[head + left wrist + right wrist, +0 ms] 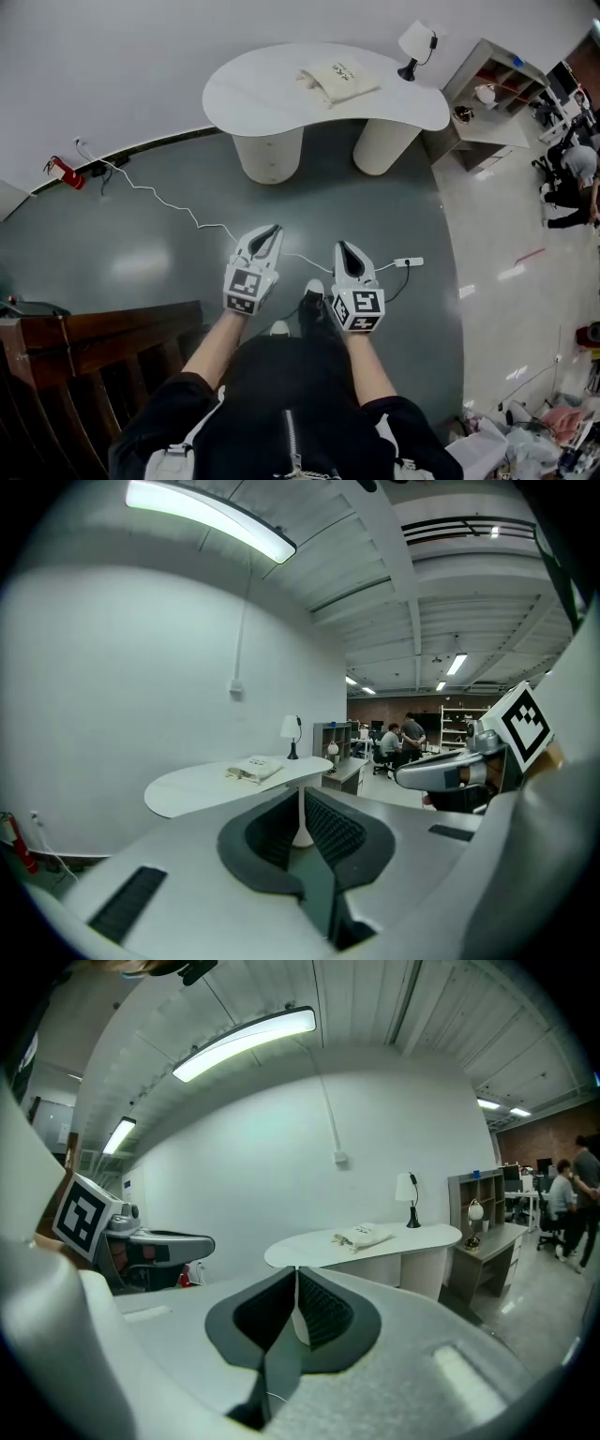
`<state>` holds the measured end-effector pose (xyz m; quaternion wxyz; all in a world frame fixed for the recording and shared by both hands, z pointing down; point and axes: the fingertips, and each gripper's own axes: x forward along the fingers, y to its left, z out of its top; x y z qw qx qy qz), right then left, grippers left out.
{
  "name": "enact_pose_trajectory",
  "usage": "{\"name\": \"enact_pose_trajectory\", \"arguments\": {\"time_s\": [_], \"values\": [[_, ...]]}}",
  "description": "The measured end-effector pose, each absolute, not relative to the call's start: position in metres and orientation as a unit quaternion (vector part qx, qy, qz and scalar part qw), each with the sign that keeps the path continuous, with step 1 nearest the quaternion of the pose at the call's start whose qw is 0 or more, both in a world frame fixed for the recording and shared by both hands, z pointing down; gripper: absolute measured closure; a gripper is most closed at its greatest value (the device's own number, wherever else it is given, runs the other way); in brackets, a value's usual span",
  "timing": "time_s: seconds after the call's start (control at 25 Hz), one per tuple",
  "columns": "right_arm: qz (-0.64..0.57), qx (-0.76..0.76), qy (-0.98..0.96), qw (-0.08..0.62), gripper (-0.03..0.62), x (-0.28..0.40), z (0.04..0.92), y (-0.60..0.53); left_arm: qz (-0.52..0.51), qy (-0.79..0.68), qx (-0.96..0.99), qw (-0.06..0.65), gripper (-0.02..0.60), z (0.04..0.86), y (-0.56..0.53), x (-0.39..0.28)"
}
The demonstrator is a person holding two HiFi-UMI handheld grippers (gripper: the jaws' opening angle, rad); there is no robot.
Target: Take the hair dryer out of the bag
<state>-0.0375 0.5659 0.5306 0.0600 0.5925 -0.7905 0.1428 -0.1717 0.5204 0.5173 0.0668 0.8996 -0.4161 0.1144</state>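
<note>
Standing well back from the table [253, 94], the person is holding the left tool [270, 232] with its jaws pressed together on nothing, and the right tool [343, 247] closed and empty too. The cloth bag [339, 82] is lying crosswise on the table, far ahead and roughly in line with the right tool, which is probably the nearer one. The hair dryer is not showing and is presumably inside.
</note>
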Motion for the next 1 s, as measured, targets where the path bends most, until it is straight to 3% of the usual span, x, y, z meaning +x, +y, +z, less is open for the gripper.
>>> {"name": "enact_pose_trajectory", "arguments": {"time_s": [1.0], "values": [[0.141, 0.524, -0.838, 0.051, 0.588, 0.055, 0.521, 0.407, 0.137, -0.481, 0.862, 0.079, 0.555, 0.527, 0.389, -0.084]]}}
